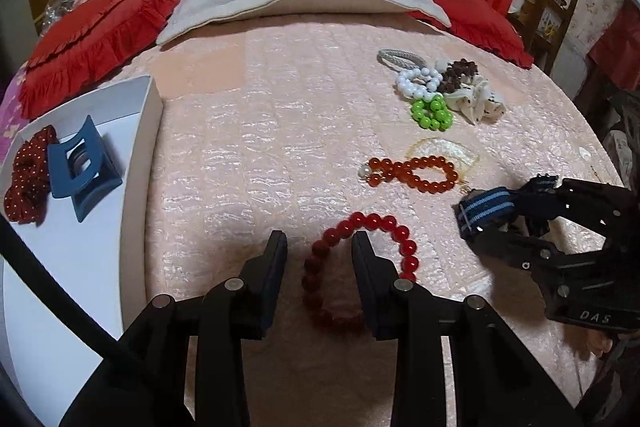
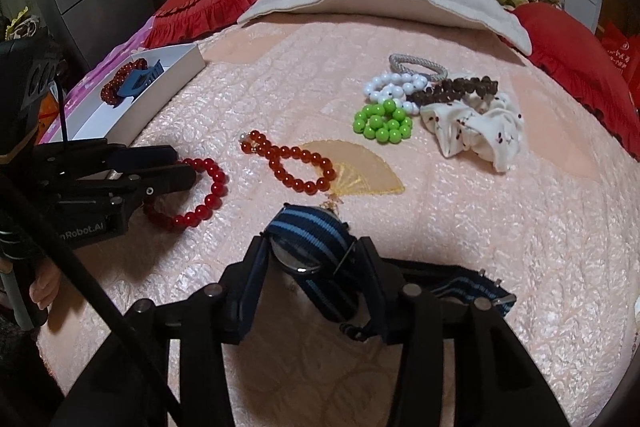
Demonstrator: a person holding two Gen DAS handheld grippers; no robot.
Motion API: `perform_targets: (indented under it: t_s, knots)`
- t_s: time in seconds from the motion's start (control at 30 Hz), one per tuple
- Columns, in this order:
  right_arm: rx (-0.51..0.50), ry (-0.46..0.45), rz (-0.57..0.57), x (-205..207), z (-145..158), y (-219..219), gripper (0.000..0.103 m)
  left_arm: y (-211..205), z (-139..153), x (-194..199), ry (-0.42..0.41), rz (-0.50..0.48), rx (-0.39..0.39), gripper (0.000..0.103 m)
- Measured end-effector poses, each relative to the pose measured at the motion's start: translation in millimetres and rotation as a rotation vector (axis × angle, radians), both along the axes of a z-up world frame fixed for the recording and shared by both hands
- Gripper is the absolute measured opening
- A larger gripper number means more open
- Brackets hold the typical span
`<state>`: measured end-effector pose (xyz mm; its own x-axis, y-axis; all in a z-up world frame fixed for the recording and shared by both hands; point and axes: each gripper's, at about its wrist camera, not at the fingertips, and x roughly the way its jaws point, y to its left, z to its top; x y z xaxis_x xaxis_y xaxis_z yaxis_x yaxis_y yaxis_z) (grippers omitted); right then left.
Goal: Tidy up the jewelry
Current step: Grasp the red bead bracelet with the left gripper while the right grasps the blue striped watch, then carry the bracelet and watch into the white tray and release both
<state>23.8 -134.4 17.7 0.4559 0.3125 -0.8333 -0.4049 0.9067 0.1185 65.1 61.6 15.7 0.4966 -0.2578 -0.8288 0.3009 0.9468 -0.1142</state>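
left gripper (image 1: 319,241) agape, right gripper (image 2: 311,251) clamped

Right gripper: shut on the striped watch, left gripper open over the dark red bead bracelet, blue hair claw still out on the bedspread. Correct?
One thing is off: the blue hair claw is not on the bedspread; the left wrist view shows it inside the white box, beside a red dotted scrunchie. The rest holds: right gripper shut on the striped watch, left gripper open over the dark red bead bracelet.

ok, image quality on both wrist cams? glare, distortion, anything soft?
Left wrist view: strong fisheye bending with dark corner vignette; the pink quilt shows sheen streaks, the dark red bead bracelet between the left gripper fingers is sharp. Right wrist view: same barrel distortion; the watch held in the right gripper is in focus, its glass slightly reflective.
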Motion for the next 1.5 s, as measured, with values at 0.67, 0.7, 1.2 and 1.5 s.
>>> perform_targets:
  t_s: [0.67,0.7,1.2,1.5]
  knots:
    - [0.130,-0.052,-0.105,-28,72,-14,0.046,44,103,-59,-0.203,0.022,-0.222,0.001]
    - [0.135,-0.064,-0.104,-30,81,-12,0.046,51,110,-62,-0.223,0.032,-0.229,0.001]
    - [0.382,-0.088,0.097,-10,188,114,0.046,191,130,-68,-0.287,0.366,-0.221,0.001]
    - [0.259,0.060,0.173,22,113,224,0.046,234,73,-38,-0.139,0.535,-0.130,0.001]
